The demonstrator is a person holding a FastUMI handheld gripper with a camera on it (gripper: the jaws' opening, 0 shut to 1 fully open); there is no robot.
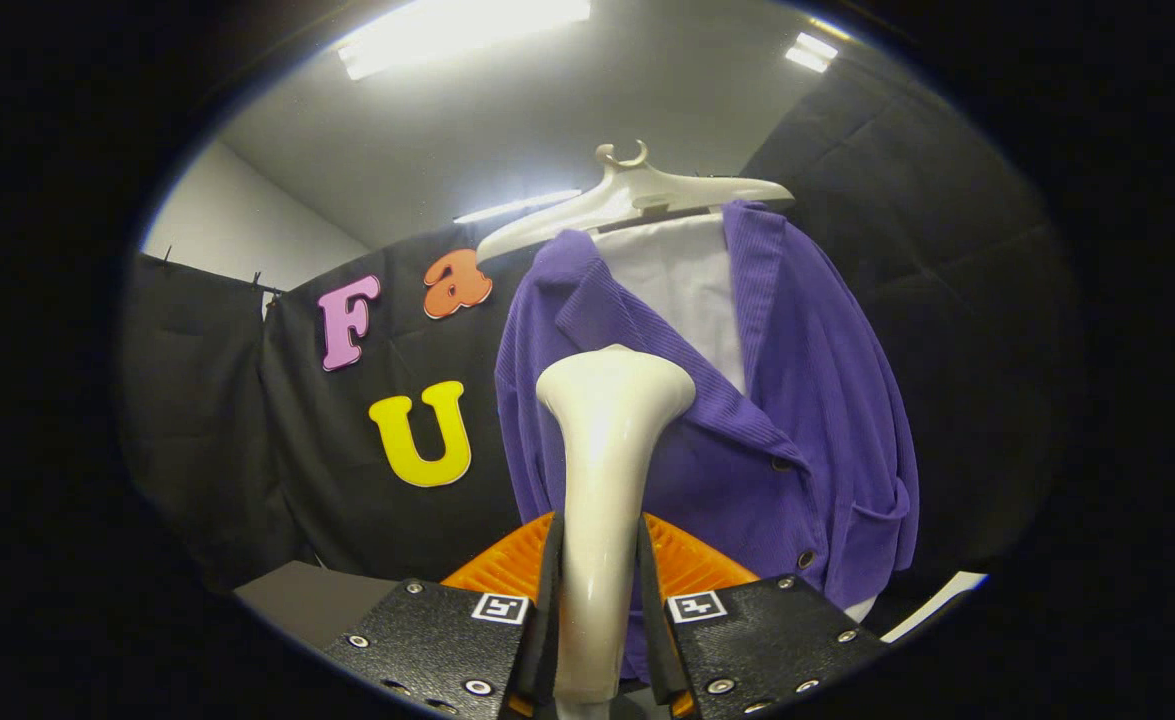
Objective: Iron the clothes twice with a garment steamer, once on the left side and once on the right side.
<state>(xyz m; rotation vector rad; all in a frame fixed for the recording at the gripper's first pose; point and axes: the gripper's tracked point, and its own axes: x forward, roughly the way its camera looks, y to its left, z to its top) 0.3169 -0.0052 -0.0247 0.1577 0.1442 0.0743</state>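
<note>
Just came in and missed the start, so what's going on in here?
A person's handheld gripper has its jaws shut on the handle of a white garment steamer. The steamer's head is raised toward a purple cardigan, which hangs buttoned over a white shirt on a white hanger. The head sits in front of the cardigan's lapel area; whether it touches the fabric cannot be told.

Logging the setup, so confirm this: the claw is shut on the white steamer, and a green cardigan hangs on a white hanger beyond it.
One detail is wrong: the cardigan is purple, not green. The gripper view shows the claw shut on the white steamer, with the cardigan on the white hanger beyond.
</note>
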